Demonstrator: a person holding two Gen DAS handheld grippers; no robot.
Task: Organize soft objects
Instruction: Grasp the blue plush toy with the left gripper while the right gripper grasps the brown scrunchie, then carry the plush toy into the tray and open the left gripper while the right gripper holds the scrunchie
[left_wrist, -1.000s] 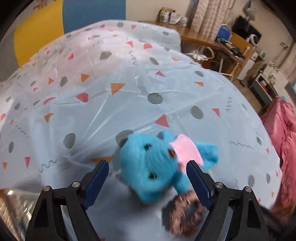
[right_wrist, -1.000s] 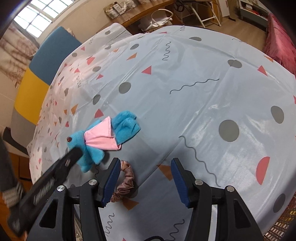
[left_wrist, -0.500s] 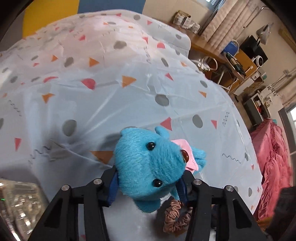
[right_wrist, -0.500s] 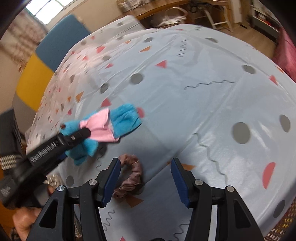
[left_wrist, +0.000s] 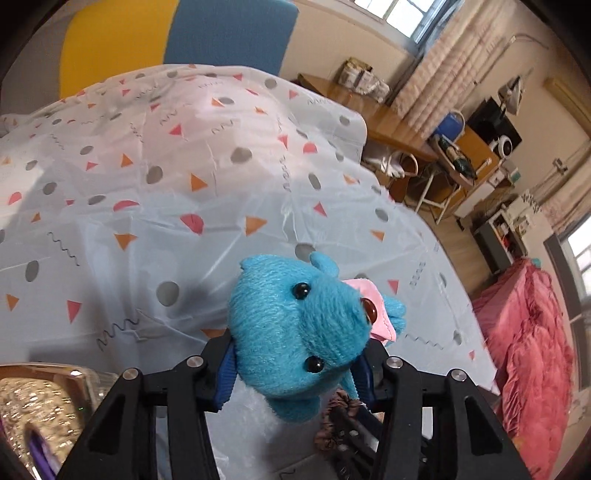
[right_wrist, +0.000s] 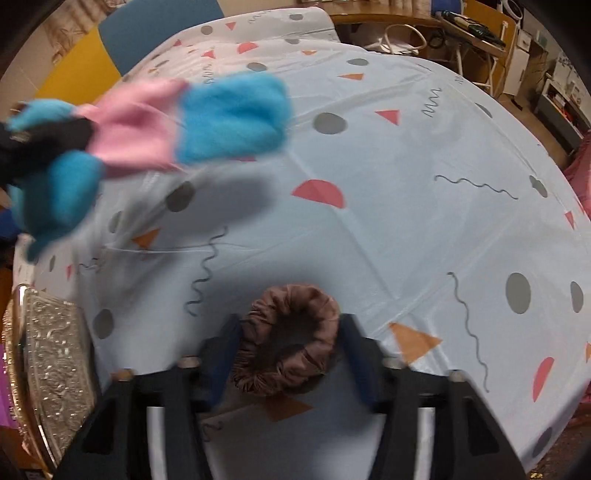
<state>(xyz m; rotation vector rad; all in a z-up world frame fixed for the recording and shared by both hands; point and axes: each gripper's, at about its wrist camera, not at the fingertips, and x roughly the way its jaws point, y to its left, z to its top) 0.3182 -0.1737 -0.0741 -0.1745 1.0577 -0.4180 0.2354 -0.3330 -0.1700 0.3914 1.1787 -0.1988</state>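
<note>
My left gripper (left_wrist: 295, 373) is shut on a blue plush toy (left_wrist: 295, 328) with a pink shirt and holds it above the cloth-covered table (left_wrist: 166, 206). The toy also shows blurred at the upper left of the right wrist view (right_wrist: 207, 118), off the table. A brown scrunchie (right_wrist: 288, 339) lies on the table between the fingers of my right gripper (right_wrist: 291, 354), which is open around it. The scrunchie also shows low in the left wrist view (left_wrist: 336, 417), partly hidden by the toy.
A silvery embossed tray (right_wrist: 51, 365) sits at the table's left edge, also seen in the left wrist view (left_wrist: 37, 410). A yellow and blue chair back (left_wrist: 166, 33) stands behind the table. A pink blanket (left_wrist: 532, 350) lies to the right. Desks and shelves stand beyond.
My left gripper closed on the blue plush toy and lifted it off the table. My right gripper moved forward and down until its fingers straddle the scrunchie.
</note>
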